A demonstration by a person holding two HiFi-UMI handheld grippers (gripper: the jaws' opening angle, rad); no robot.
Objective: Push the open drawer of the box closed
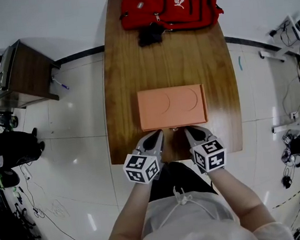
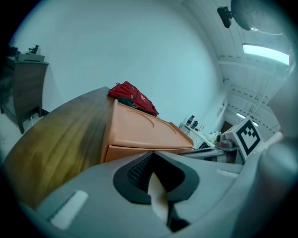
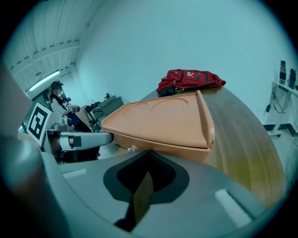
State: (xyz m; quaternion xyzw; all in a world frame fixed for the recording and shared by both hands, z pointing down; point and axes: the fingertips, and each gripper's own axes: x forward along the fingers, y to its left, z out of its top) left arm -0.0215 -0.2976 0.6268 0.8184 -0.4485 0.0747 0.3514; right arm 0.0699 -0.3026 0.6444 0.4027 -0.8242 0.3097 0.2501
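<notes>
Drawer front (image 3: 178,151) on the near side of orange box (image 1: 172,106), about level with the box's wall, small knob (image 3: 132,148) at its middle; box lying flat on the near half of wooden table (image 1: 175,56), two round hollows in its top; left gripper (image 1: 155,134) and right gripper (image 1: 192,131) side by side at the drawer face, one on each side of the knob, tips touching it or just short; jaws of both pressed together, holding nothing; red backpack (image 1: 168,4) at the table's far end, well apart from the box; dark cabinet (image 1: 21,71) on the floor to the left.
</notes>
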